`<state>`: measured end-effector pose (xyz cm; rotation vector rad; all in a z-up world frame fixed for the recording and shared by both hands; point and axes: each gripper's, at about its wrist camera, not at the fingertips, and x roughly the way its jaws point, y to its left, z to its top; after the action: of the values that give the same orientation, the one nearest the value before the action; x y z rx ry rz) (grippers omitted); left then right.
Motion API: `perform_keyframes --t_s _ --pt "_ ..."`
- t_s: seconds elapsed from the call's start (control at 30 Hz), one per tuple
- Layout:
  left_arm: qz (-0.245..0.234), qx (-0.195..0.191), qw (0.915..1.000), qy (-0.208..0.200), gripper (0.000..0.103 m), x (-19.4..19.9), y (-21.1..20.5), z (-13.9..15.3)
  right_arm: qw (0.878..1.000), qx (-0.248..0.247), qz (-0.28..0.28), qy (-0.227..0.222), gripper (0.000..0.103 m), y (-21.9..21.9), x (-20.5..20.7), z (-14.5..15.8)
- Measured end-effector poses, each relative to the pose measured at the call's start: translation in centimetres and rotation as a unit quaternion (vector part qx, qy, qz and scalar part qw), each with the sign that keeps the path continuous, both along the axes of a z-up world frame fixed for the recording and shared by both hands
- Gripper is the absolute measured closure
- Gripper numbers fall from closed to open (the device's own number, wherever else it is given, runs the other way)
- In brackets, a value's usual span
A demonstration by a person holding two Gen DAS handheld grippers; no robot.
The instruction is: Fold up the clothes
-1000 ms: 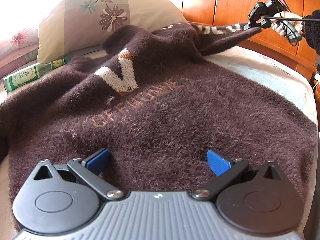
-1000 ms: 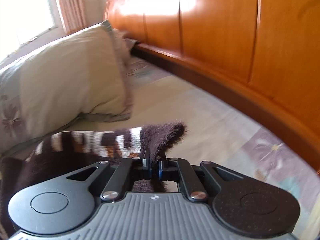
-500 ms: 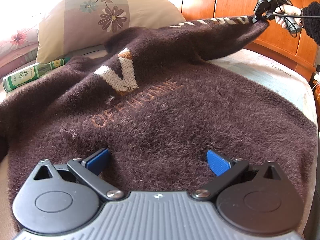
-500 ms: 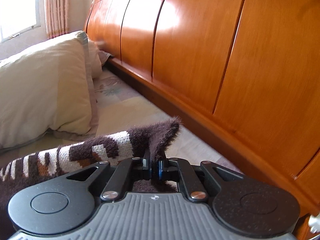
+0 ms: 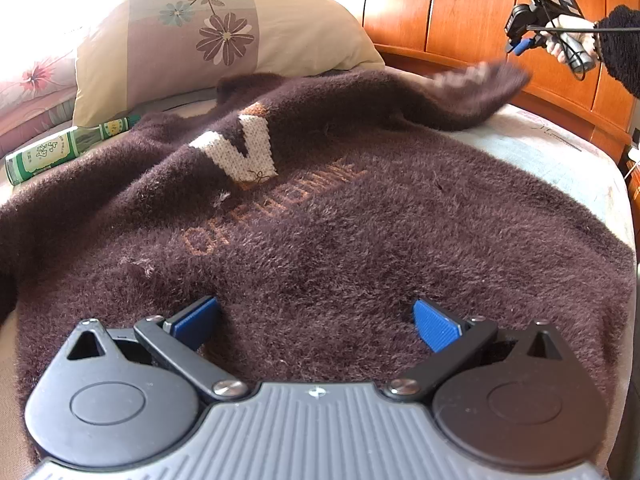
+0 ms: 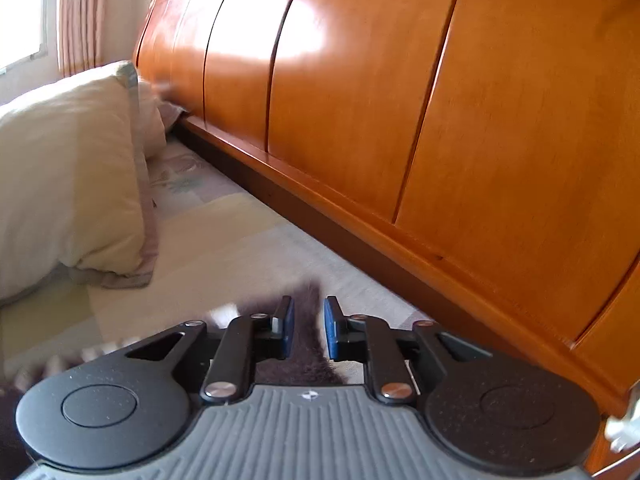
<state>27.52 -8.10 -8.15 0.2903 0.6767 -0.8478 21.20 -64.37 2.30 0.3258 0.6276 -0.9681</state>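
My left gripper [image 5: 316, 320] hovered low over brown sweater [image 5: 340, 240], jaws wide apart, gripping nothing. Sweater lay spread face-up across bed [image 5: 560, 160], body flat, no fold visible. Farther off, sleeve [image 5: 476, 88] blurred, unheld beneath my right gripper [image 6: 308, 330], jaws slightly parted. Folding judged mostly left to do.

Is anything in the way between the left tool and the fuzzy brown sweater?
Nothing visible. The left tool sits open right over the sweater, with only brown fuzz between its blue fingers. The bottle lies far off by the pillow.
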Motion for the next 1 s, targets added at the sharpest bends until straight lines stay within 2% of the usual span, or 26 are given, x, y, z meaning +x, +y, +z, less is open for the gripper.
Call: perform_keyframes --t_s 0.17,0.27,0.37,0.5,0.57,0.6,0.73,0.83,0.93,1.0 --pt "0.002 0.000 1.0000 0.005 0.001 0.2 0.1 0.4 0.997 0.040 0.069 0.004 0.077 2.9 2.2 -1.3" --pt "0.020 -0.012 0.9997 -0.005 0.001 0.8 1.0 1.9 0.988 0.068 0.141 0.001 0.067 5.9 5.2 -1.3" --pt "0.039 -0.024 0.9989 -0.005 0.001 1.8 2.4 2.5 0.970 0.082 0.228 0.014 0.064 10.4 9.8 -0.9" --pt "0.060 -0.032 0.9977 0.009 0.001 3.4 4.1 2.6 0.936 0.096 0.337 0.023 0.059 17.0 16.2 -0.3" --pt "0.070 -0.036 0.9968 0.016 0.001 4.2 5.0 2.6 0.918 0.087 0.385 0.037 0.053 20.3 19.4 -0.5" --pt "0.075 -0.038 0.9963 0.020 0.001 4.7 5.4 2.6 0.910 0.079 0.404 0.047 0.049 21.6 20.8 -0.6" --pt "0.084 -0.034 0.9954 0.031 0.001 5.6 6.0 2.1 0.883 0.060 0.458 0.083 0.049 26.0 26.6 -1.8" --pt "0.089 -0.035 0.9941 0.052 0.001 6.3 6.3 1.4 0.876 0.055 0.470 0.095 0.049 27.3 29.4 -2.9" --pt "0.087 -0.032 0.9942 0.055 0.001 6.4 6.4 1.3 0.865 0.060 0.486 0.106 0.048 28.3 31.6 -3.9" --pt "0.085 -0.031 0.9944 0.056 0.001 6.4 6.5 1.2 0.862 0.043 0.491 0.115 0.046 28.9 32.4 -4.5"
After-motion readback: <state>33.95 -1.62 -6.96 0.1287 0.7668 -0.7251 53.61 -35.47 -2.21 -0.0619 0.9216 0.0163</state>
